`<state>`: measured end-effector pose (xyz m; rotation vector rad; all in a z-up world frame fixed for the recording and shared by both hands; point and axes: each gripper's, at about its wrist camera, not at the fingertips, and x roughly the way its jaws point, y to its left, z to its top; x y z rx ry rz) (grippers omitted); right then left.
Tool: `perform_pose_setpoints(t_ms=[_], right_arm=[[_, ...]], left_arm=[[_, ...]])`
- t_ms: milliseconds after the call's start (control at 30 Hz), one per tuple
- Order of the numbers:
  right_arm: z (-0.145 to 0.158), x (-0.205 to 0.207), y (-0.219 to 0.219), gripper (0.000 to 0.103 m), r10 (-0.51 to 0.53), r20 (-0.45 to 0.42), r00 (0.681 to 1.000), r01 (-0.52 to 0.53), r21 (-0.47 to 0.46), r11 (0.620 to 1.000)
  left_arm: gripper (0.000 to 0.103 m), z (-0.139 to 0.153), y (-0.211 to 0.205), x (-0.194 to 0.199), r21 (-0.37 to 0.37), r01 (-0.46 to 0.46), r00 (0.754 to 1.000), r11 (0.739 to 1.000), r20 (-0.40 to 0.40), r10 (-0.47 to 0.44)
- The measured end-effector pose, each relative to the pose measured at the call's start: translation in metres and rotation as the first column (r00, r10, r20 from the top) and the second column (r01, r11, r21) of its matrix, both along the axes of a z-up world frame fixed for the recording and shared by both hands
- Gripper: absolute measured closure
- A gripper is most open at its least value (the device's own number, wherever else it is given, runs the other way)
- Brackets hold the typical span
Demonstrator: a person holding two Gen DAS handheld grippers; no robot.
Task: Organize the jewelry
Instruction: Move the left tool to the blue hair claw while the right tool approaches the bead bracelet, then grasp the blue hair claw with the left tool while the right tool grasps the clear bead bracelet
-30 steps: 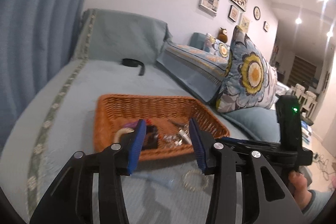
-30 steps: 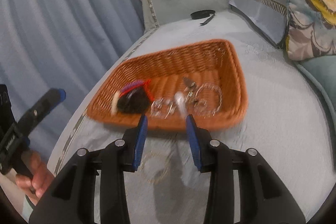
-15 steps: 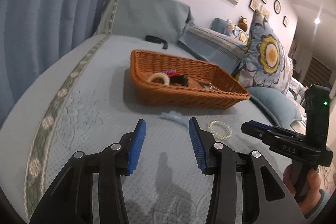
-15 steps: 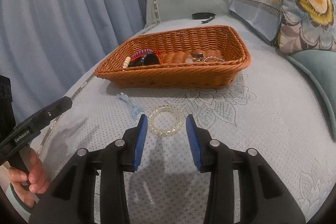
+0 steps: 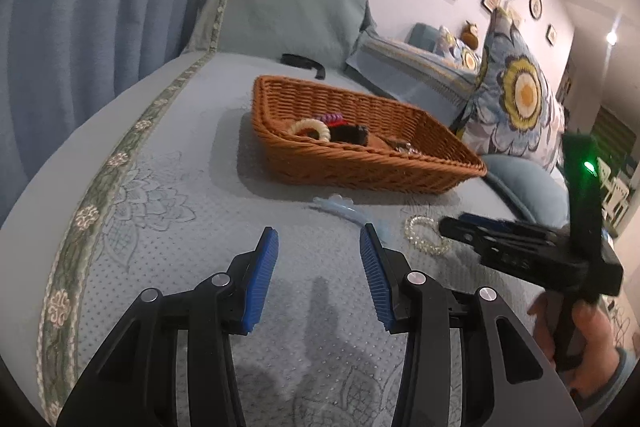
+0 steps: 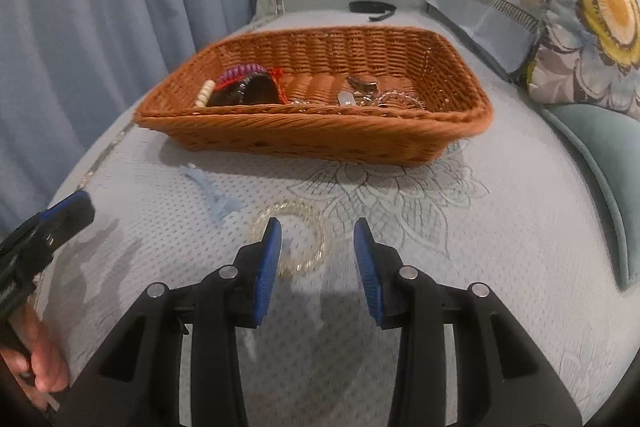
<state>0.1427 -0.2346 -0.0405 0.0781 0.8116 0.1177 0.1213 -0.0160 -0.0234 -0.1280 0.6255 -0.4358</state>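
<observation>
A brown wicker basket (image 5: 360, 163) (image 6: 320, 135) sits on the pale blue sofa cover and holds hair ties, a dark clip and silver jewelry. A clear bead bracelet (image 6: 316, 251) (image 5: 420, 235) lies on the cover in front of it. My right gripper (image 6: 318, 251) is open, low over the bracelet, with its left finger over the bracelet's left side. A light blue hair clip (image 6: 208, 187) (image 5: 344, 209) lies left of the bracelet. My left gripper (image 5: 320, 263) is open and empty above the cover, just short of the clip.
A floral cushion (image 5: 516, 107) (image 6: 592, 7) leans at the right behind the basket. A black strap (image 5: 304, 61) (image 6: 372, 7) lies near the sofa back. Blue curtains (image 6: 100, 7) hang at the left. The sofa edge runs along the left.
Both grippers pulled back from the basket and dropped low. The right gripper has since moved forward over the bracelet. The left gripper edged closer to the blue clip.
</observation>
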Motion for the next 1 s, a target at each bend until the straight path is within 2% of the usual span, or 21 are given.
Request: perform_pose_setpoints(t_ms=[67,167,267,367,500,600,733,767,800,867,900,1000], right_arm=[[-0.006,0.012,0.004,0.086,0.012,-0.047,0.999,-0.013,-0.016,1.000],[-0.009,0.013,0.002,0.093,0.010,-0.060,0.998,-0.011,-0.023,1.000],[-0.009,0.007,-0.007,0.093,-0.019,-0.049,0.999,0.018,-0.017,1.000],[-0.010,0.006,-0.017,0.093,-0.022,-0.050,0.999,0.024,0.048,0.999],[-0.010,0.006,-0.018,0.093,-0.009,-0.047,0.999,0.012,0.063,0.998],[-0.011,0.007,-0.015,0.093,-0.001,-0.044,0.999,0.003,0.056,0.998],[-0.011,0.004,-0.007,0.093,0.030,-0.042,0.999,-0.028,0.036,0.999],[-0.011,0.004,-0.006,0.093,0.037,-0.042,0.998,-0.036,0.035,0.999],[-0.011,0.004,-0.006,0.093,0.042,-0.043,0.998,-0.040,0.038,0.998],[-0.012,0.006,-0.004,0.093,0.051,-0.046,0.998,-0.049,0.047,0.998],[-0.012,0.006,-0.004,0.093,0.053,-0.047,0.997,-0.051,0.051,0.997],[-0.013,0.008,-0.005,0.093,0.053,-0.046,0.998,-0.051,0.051,0.997]], left_arm=[[0.062,0.001,-0.004,0.008,-0.032,0.017,0.999,0.999,-0.032,-0.018],[0.062,-0.001,-0.018,0.027,-0.083,0.041,0.992,0.996,-0.114,-0.050],[0.062,-0.003,-0.035,0.046,-0.089,0.020,0.984,0.996,-0.177,-0.035],[0.062,-0.011,-0.051,0.061,-0.059,-0.027,0.973,0.998,-0.230,0.013],[0.062,-0.027,-0.068,0.075,-0.001,-0.093,0.954,0.996,-0.288,0.089],[0.062,-0.027,-0.078,0.075,0.072,-0.114,0.961,0.991,-0.246,0.129],[0.065,-0.028,-0.082,0.076,0.122,-0.108,0.964,0.987,-0.230,0.134],[0.077,-0.027,-0.081,0.075,0.129,-0.095,0.966,0.987,-0.226,0.123],[0.080,-0.027,-0.081,0.074,0.136,-0.071,0.969,0.988,-0.227,0.101],[0.082,-0.025,-0.076,0.071,0.155,0.005,0.974,0.988,-0.223,0.030],[0.082,-0.024,-0.075,0.067,0.183,0.067,0.977,0.981,-0.214,-0.027],[0.083,-0.023,-0.067,0.057,0.241,0.176,0.973,0.954,-0.190,-0.132]])
